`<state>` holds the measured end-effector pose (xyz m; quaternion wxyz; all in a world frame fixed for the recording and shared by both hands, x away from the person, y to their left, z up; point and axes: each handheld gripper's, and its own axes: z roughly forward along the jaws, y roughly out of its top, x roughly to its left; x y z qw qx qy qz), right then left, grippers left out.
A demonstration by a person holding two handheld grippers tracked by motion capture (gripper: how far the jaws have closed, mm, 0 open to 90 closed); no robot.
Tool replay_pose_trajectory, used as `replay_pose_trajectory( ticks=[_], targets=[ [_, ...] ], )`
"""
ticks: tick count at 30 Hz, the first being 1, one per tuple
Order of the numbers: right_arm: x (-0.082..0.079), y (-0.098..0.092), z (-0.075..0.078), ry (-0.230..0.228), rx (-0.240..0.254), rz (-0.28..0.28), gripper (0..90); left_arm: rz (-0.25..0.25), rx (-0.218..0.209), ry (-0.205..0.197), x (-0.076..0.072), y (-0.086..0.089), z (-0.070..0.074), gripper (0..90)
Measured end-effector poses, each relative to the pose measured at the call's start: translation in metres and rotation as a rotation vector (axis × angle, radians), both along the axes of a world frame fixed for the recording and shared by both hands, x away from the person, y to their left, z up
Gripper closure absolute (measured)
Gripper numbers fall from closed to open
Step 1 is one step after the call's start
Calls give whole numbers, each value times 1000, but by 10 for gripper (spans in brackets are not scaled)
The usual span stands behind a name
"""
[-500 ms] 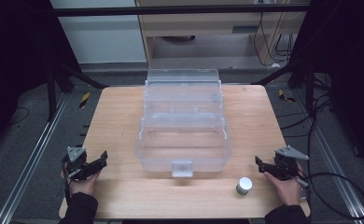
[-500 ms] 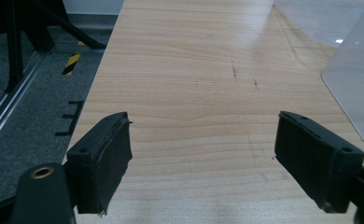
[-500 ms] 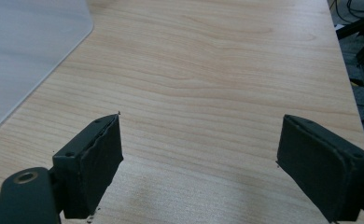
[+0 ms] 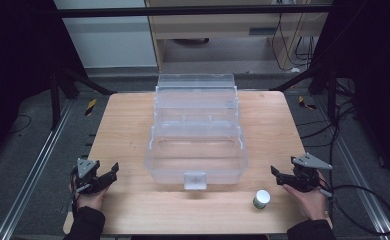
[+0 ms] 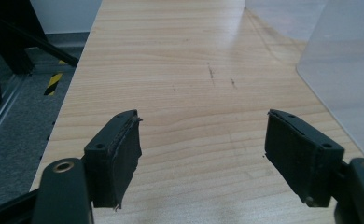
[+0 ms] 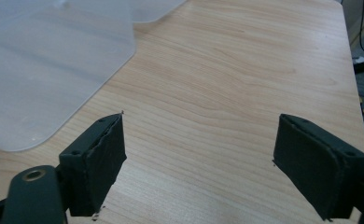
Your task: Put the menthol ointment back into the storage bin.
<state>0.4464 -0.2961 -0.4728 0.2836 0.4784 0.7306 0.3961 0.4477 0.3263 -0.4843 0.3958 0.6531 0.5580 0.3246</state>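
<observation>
- Left gripper [image 4: 104,176] rests low at the counter's [image 4: 128,125] near-left edge, fingers [image 5: 119,154] spread wide, nothing between them.
- Right gripper [image 4: 283,176] sits at the near-right edge, fingers [image 6: 96,158] likewise wide apart and empty.
- Clear box [image 4: 197,150] stands open mid-counter, between the grippers.
- Small white-lidded jar [image 4: 261,199] stands upright near the right gripper, just off the box's front corner.

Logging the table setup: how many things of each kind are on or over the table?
Clear plastic organiser box: 1
Small white-capped jar: 1
Hand-held tools: 2, the left tool and the right tool
Total: 4
</observation>
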Motion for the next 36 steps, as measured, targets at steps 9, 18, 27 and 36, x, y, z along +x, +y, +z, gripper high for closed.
replay_pose_trajectory(
  ticks=[9,18,27,36],
  targets=[
    [3,6,18,31,-24,81,216,18,43,20,1,-1,-1,228],
    [5,7,57,27,-57,175,218,10,38,40,3,-1,-1,231],
    [10,17,74,106,-118,302,216,6,42,48,3,-1,-1,232],
    [12,31,90,165,-174,415,202,7,46,65,5,-1,-2,233]
  ],
)
